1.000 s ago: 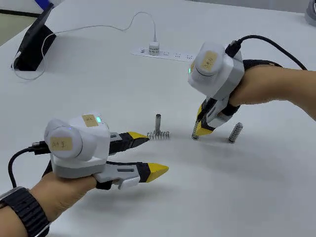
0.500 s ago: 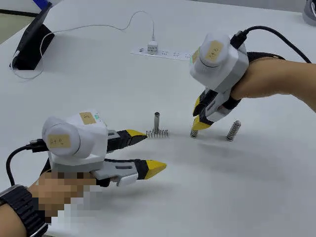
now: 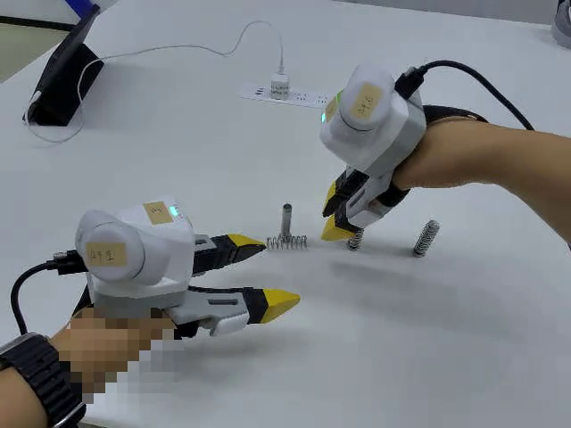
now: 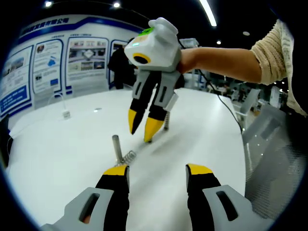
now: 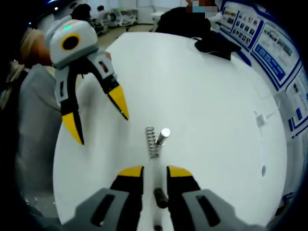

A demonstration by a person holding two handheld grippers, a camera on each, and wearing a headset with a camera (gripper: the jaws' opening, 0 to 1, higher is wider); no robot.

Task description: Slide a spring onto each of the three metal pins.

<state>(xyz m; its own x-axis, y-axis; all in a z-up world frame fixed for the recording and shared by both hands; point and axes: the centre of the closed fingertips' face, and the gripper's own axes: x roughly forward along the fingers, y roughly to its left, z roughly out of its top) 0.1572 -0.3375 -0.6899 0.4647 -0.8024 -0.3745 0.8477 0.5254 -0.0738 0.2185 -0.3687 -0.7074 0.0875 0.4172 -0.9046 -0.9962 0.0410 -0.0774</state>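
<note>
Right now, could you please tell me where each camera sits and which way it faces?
Head view: on the person's head, looking down at the table; the left gripper, right gripper and both hands show.
Left gripper view: on the left gripper, looking along its open jaws at the bare pin; the right gripper and forearm show.
Right gripper view: on the right gripper, facing the pin and the left gripper.
Shared: both gripper views see that pin and loose spring, from opposite sides.

Bright, even light from ceiling strips (image 4: 208,12); soft shadows, sharp focus, fisheye-warped edges.
</note>
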